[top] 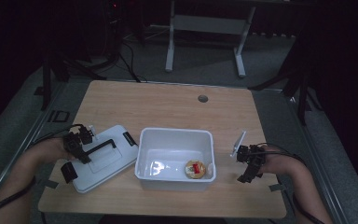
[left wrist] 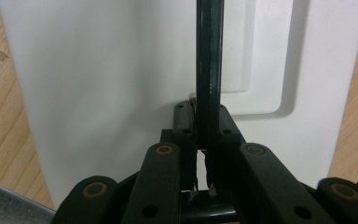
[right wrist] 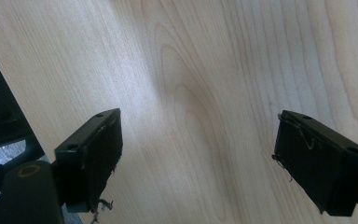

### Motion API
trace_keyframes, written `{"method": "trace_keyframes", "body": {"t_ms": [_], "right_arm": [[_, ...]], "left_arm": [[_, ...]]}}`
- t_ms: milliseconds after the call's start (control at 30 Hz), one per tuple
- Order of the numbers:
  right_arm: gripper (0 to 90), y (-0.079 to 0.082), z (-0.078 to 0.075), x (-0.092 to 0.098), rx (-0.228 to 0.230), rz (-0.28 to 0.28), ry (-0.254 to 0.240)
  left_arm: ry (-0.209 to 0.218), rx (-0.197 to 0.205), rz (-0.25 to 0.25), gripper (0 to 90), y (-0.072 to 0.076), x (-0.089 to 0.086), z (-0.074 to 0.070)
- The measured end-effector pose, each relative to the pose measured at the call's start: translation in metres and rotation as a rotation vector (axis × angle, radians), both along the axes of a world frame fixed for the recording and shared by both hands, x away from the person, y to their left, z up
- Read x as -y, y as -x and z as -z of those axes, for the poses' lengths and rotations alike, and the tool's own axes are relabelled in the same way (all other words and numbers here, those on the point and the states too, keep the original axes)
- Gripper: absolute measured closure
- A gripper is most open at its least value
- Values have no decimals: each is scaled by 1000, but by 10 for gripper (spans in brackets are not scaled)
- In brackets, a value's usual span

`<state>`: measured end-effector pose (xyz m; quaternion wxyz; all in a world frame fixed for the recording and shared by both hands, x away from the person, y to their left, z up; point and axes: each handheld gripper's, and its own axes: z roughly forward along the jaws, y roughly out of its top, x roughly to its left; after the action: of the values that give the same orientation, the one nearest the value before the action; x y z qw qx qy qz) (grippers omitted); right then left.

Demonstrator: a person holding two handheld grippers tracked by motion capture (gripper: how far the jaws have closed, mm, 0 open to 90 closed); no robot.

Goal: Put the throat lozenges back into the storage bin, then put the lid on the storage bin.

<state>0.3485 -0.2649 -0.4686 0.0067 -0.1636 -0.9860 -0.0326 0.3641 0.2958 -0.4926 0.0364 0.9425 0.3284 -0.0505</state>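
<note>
- My left fingers (left wrist: 204,140) are pinched tight on the black handle (left wrist: 209,70) of the white lid (left wrist: 98,93); the bar runs straight up between them in the left gripper view.
- From above, my left gripper (top: 77,144) sits over the lid (top: 105,161), which lies flat on the table (top: 168,105) with its handle (top: 103,147) across the top and a black latch (top: 130,138) at its far end.
- My right fingers (right wrist: 109,154) stand wide apart with nothing between them, only pale wood grain of the table (right wrist: 205,93) below.
- In the high view my right gripper (top: 250,161) hovers over bare table near the right edge, apart from the bin.
- Between my hands sits an open white plastic bin (top: 176,135), its left wall just beside the lid.
- Inside the bin, in the near right corner, lies a small round gold item with a red mark (top: 195,169); I cannot tell what it is.
- A round cable hole (top: 203,98) shows in the far part of the table.
</note>
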Motion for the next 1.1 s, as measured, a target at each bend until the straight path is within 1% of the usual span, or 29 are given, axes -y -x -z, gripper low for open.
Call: {"method": "trace_keyframes", "body": {"t_ms": [67,100,133,200,233,300,333,400,533,633,667,700,733,767,800,867,900,933,1100], "right_arm": [[149,0,1,1,-2,4,1],[149,1,1,1,-1,4,1],[148,1,1,2,-1,6,-2],[148,1,1,3,-2,12,-1],[149,1,0,4,0,15,-3],[149,1,0,5,2,20,-8],[149,1,0,5,3,20,-9],[149,2,1,5,1,22,-8],[149,1,1,7,1,28,-12],[149,2,1,8,3,33,-12],[148,2,1,8,4,35,-14],[149,2,1,9,5,37,-18],[149,2,0,9,4,38,-20],[149,2,0,9,5,38,-20],[148,1,1,10,6,39,-18],[149,1,1,10,8,42,-13],[149,1,0,11,8,45,-13],[149,1,0,11,8,45,-13],[149,2,0,11,11,47,-16]], "left_arm": [[3,8,12,833,1,0,-1],[7,1,8,833,1,0,-1],[3,7,18,834,2,0,-1],[2,5,15,836,2,0,-2],[-1,14,16,836,2,0,-2],[2,9,12,836,2,-1,-3],[0,19,10,836,2,-2,-4],[11,20,8,836,3,-3,-6],[23,43,-4,836,5,-9,-15],[28,53,-3,836,7,-12,-20],[31,48,-3,836,7,-13,-22],[31,54,0,836,8,-13,-23],[38,54,-6,837,9,-14,-25],[37,52,0,836,9,-14,-27],[29,62,2,836,10,-14,-29],[28,66,4,837,10,-16,-34],[28,66,4,836,10,-16,-34],[31,73,-3,836,11,-17,-41],[35,91,8,836,11,-19,-58]]}}
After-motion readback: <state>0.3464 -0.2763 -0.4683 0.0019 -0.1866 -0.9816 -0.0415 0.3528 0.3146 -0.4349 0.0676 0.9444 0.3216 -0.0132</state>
